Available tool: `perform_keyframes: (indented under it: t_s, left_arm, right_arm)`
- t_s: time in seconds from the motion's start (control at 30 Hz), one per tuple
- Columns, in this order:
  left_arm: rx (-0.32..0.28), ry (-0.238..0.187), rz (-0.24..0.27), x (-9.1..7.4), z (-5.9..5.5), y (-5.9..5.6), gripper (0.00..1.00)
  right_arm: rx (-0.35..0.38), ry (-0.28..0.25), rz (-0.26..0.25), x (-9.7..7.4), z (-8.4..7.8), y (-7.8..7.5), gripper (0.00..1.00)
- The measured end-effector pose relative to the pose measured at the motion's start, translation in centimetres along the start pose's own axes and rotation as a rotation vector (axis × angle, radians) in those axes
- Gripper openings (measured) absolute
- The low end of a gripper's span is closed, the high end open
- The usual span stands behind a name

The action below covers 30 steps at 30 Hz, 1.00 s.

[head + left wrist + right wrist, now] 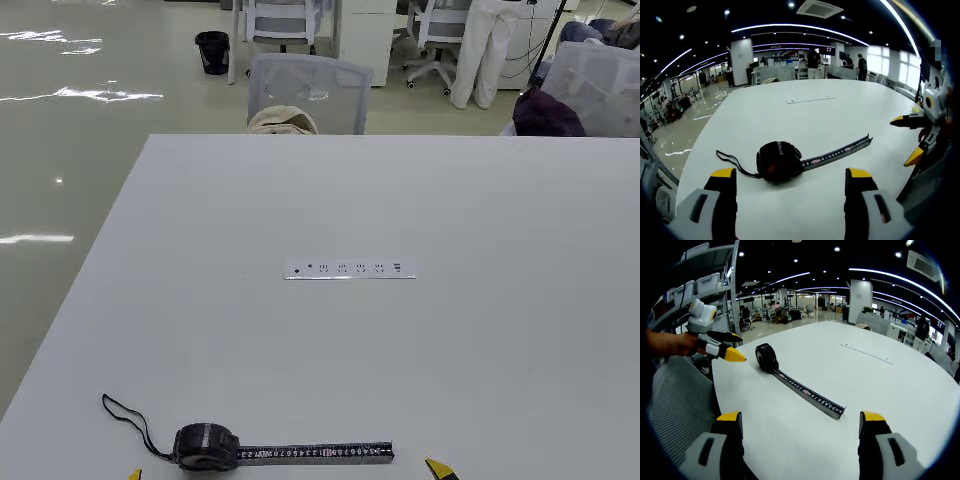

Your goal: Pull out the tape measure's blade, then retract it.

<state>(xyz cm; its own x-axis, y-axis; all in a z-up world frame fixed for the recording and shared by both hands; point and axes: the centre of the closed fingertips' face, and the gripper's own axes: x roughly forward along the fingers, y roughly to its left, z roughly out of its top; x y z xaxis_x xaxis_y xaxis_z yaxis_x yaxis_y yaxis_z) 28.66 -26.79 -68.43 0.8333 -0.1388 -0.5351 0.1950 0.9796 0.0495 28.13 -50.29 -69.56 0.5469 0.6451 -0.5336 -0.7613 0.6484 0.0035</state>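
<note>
table [420, 200]: tape measure [206, 447] is set at the near edge, between the grippers | blade [315, 453]: drawn out flat, long axis along that edge, tip pointed toward right gripper [800, 416] | left gripper [790, 173] and right: jaws spread, nothing held | step: retraction judged due; case [779, 160] to be steadied first

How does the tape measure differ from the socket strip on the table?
The tape measure is black, the socket strip white. The tape measure lies at the near edge of the table, the socket strip toward its middle. The tape measure has a rounded case with its blade out; the socket strip is a flat bar. Both lie untouched.
</note>
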Motion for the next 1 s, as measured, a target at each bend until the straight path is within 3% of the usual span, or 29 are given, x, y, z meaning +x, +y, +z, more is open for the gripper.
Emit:
perform_keyframes:
  t_s: [0.47,1.0]
  left_arm:
    - [-0.050,0.027,0.048,1.7,-0.5,0.7,0.85]
    - [-0.084,0.045,0.088,3.8,-0.9,1.5,0.79]
  right_arm:
    - [-0.032,-0.005,0.026,0.4,-0.1,-0.8,0.87]
    - [-0.110,0.019,0.090,1.4,-0.2,-3.4,0.75]
